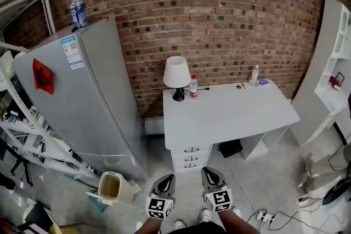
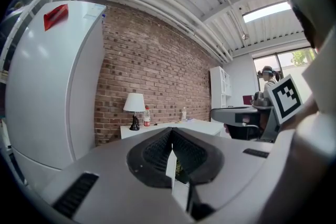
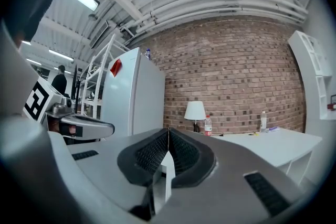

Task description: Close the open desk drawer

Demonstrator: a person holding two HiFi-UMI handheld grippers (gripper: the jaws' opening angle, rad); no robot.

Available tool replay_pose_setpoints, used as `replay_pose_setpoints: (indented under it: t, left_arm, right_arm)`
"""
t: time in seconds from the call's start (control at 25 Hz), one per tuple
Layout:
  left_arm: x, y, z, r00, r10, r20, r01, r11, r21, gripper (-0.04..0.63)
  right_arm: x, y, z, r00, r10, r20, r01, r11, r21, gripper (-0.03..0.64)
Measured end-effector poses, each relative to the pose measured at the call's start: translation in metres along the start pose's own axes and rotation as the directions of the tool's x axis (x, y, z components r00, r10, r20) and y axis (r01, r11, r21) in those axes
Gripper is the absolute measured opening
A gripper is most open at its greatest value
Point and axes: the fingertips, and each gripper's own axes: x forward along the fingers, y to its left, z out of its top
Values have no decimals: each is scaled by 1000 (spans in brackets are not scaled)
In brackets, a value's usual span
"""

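Observation:
The white desk (image 1: 230, 112) stands against the brick wall, some way ahead of both grippers. Its drawer stack (image 1: 190, 157) sits under the desk's left end and has three fronts with dark handles. From here the fronts look level, and I cannot tell which one is open. My left gripper (image 1: 166, 179) and right gripper (image 1: 209, 171) are held side by side low in the head view, above the floor and short of the drawers. Both point level at the desk with nothing in them. The left gripper (image 2: 171, 131) and the right gripper (image 3: 168, 130) each show pads meeting at the tip.
A grey fridge (image 1: 82, 101) with a water bottle (image 1: 77, 8) on top stands left of the desk. A beige bin (image 1: 112, 186) sits at its foot. On the desk are a lamp (image 1: 176, 76) and two bottles. A white shelf unit (image 1: 334, 63) is at right, and a power strip (image 1: 266, 216) with cables lies on the floor.

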Motion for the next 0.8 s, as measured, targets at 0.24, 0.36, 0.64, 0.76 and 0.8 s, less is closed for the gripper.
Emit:
replay_pose_setpoints:
  t: [0.24, 0.36, 0.64, 0.76, 0.8]
  left_arm:
    - [-17, 2, -2, 1000, 6, 0, -6, 1000, -6, 8]
    - [-20, 2, -3, 1000, -5, -5, 5, 1000, 2, 8]
    - [-24, 2, 3, 1000, -24, 9, 24, 1000, 12, 8]
    - [-23, 6, 10, 1000, -26, 16, 25, 1000, 17, 8]
    - [-22, 7, 12, 999, -27, 19, 27, 999, 19, 8]
  right_arm:
    - [-3, 21, 4, 1000, 14, -2, -14, 1000, 20, 31]
    - [-4, 29, 7, 1000, 13, 1, -13, 999, 30, 31]
    - [-9, 40, 8, 1000, 11, -1, -11, 1000, 29, 31]
    - [-8, 45, 14, 1000, 13, 4, -14, 1000, 25, 31]
    - [-7, 46, 17, 1000, 13, 6, -13, 1000, 24, 31]
